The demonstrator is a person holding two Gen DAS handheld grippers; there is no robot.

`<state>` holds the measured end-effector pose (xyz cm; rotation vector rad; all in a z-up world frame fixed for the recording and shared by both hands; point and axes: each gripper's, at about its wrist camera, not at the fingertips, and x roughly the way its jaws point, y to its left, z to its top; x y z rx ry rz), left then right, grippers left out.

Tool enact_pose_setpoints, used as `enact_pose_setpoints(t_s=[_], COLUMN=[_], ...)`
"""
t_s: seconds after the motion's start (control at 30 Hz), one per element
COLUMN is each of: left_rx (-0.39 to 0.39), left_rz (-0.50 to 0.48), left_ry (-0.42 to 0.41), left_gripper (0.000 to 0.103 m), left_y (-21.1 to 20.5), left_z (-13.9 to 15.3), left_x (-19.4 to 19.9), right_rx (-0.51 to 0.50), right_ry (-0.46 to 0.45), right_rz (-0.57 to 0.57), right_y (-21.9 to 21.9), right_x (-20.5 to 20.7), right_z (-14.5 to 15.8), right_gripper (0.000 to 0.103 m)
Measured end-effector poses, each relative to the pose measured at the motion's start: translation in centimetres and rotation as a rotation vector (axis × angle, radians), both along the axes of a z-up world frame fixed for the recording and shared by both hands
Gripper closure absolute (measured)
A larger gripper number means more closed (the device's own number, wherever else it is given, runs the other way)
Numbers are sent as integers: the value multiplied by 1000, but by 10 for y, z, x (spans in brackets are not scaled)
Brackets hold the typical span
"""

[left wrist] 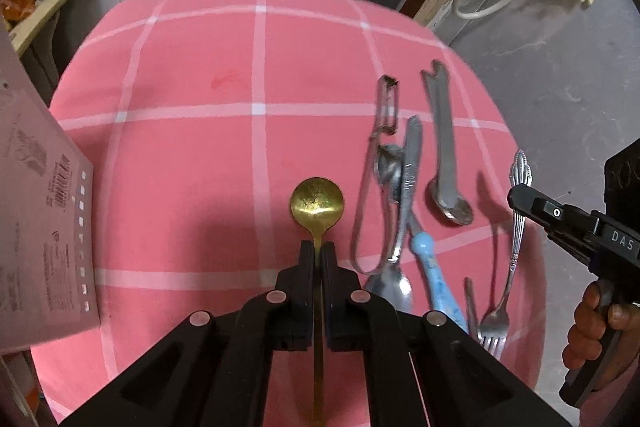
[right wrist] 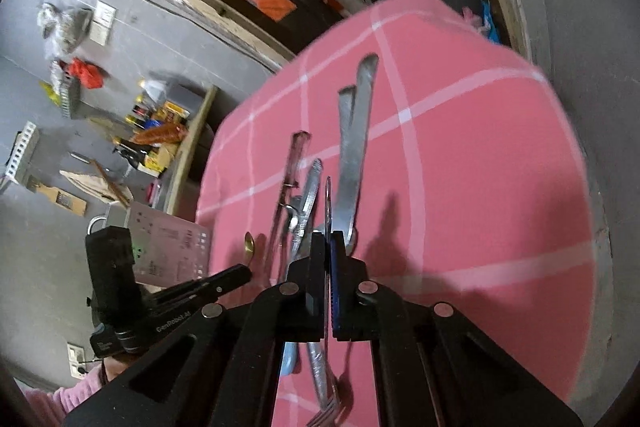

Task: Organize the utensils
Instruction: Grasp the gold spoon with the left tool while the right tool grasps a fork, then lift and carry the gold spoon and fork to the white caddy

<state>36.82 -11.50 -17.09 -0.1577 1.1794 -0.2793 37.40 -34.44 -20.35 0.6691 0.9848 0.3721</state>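
Note:
A gold spoon (left wrist: 317, 203) lies bowl-up on the pink checked cloth (left wrist: 200, 147), and my left gripper (left wrist: 318, 247) is shut on its thin handle just behind the bowl. My right gripper (left wrist: 520, 201) is shut on the ornate handle of a silver fork (left wrist: 516, 227); the tines (left wrist: 494, 333) point toward the cloth's near edge. The right wrist view shows the fork handle (right wrist: 328, 203) edge-on between the shut pads of the right gripper (right wrist: 328, 239), with the left gripper (right wrist: 236, 273) and gold spoon (right wrist: 249, 243) to the left.
Between the two grippers lies a heap of utensils: a peeler (left wrist: 388, 107), a flat steel tool (left wrist: 440, 131), a silver spoon (left wrist: 394, 287) and a blue-handled piece (left wrist: 438, 279). A printed box (left wrist: 40, 207) overhangs the cloth's left edge. A hand (left wrist: 596, 319) holds the right gripper.

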Motion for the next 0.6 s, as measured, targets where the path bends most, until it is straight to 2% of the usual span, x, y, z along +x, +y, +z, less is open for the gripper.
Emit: enact_pose_setpoints(t_s=[0.27,0.5,0.6], left_rx=[-73,-109,-113], left_rz=[0,33,46], left_ry=[-259,-433,-489], left_gripper=[99,99,99], left_y=[0,12,16], left_z=[49,87,103], left_x=[-32,-50,-44], right_rx=[-40,-158,-190], right_ry=[-201,-388,-456], right_rz=[-41,-70,-80], right_y=[-19,-15,-15], right_x=[-36,-53,-59], right_z=[52,106,131], right_gripper=[101,101,101])
